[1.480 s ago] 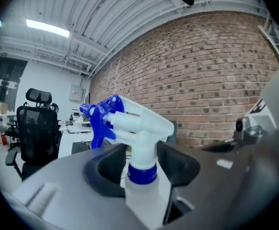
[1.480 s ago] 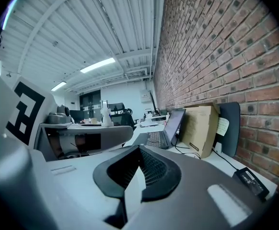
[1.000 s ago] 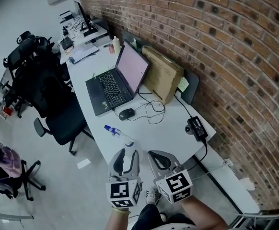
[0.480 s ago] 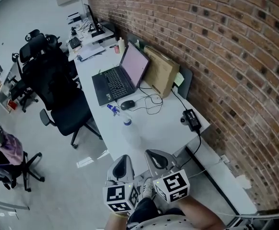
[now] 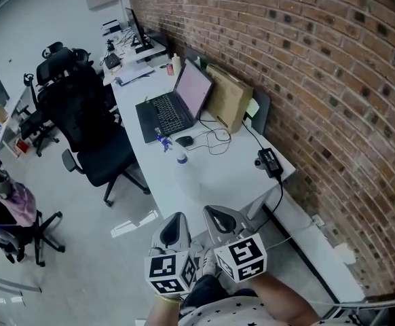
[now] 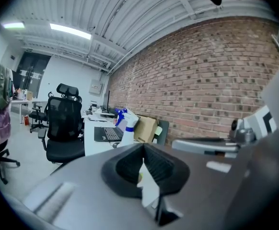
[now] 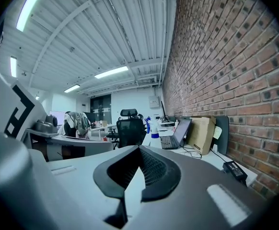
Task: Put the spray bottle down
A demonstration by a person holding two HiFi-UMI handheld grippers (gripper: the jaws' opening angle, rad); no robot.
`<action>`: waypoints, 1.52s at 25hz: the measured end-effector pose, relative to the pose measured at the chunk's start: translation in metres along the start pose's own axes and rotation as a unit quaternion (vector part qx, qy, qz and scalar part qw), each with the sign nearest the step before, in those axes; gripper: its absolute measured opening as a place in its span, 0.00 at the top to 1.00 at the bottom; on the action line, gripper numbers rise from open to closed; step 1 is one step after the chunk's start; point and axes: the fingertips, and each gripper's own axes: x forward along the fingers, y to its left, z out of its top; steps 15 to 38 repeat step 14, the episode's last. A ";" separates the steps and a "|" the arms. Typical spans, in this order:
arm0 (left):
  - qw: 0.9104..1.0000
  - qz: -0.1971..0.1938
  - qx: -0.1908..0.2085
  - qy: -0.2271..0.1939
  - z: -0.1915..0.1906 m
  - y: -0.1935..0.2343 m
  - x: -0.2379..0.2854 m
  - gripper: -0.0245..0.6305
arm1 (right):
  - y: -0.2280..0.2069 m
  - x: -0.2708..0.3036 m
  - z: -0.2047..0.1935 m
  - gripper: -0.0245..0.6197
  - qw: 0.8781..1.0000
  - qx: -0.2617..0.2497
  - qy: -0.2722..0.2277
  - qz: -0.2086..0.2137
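Note:
The spray bottle point(image 5: 179, 154), clear with a blue trigger head, stands upright on the white table point(image 5: 218, 182) next to the mouse. It also shows far ahead in the left gripper view point(image 6: 127, 126) and in the right gripper view point(image 7: 153, 128). My left gripper point(image 5: 175, 227) and right gripper point(image 5: 219, 219) hang side by side off the table's near end, well short of the bottle. Both are shut with nothing between their jaws, as the left gripper point(image 6: 143, 148) and right gripper point(image 7: 139, 153) show in their own views.
An open laptop point(image 5: 172, 109), a black mouse point(image 5: 184, 140) with its cable, a cardboard box point(image 5: 229, 103) and a power adapter point(image 5: 269, 161) lie on the table along the brick wall point(image 5: 320, 80). A black office chair point(image 5: 89, 124) stands left of the table.
Both grippers have drawn back from the table toward the person, away from the bottle. The left gripper's jaws, open a second ago, are shut. The bottle stays on the table.

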 end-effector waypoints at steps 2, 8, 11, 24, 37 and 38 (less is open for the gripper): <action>1.000 -0.002 0.000 0.000 0.000 -0.002 -0.002 0.95 | 0.002 -0.002 0.001 0.97 1.000 -0.002 -0.003 0.000; 1.000 -0.012 0.003 0.001 0.000 -0.009 -0.005 0.95 | 0.005 -0.009 0.006 0.97 1.000 -0.007 -0.012 -0.002; 1.000 -0.015 0.001 -0.005 0.004 -0.010 -0.005 0.95 | 0.007 -0.010 0.009 0.96 1.000 -0.010 -0.019 -0.003; 1.000 -0.014 0.002 -0.008 0.007 -0.011 -0.006 0.95 | 0.010 -0.010 0.010 0.96 1.000 -0.012 -0.023 0.000; 1.000 -0.014 0.002 -0.008 0.007 -0.011 -0.006 0.95 | 0.010 -0.010 0.010 0.96 1.000 -0.012 -0.023 0.000; 1.000 -0.014 0.002 -0.008 0.007 -0.011 -0.006 0.95 | 0.010 -0.010 0.010 0.96 1.000 -0.012 -0.023 0.000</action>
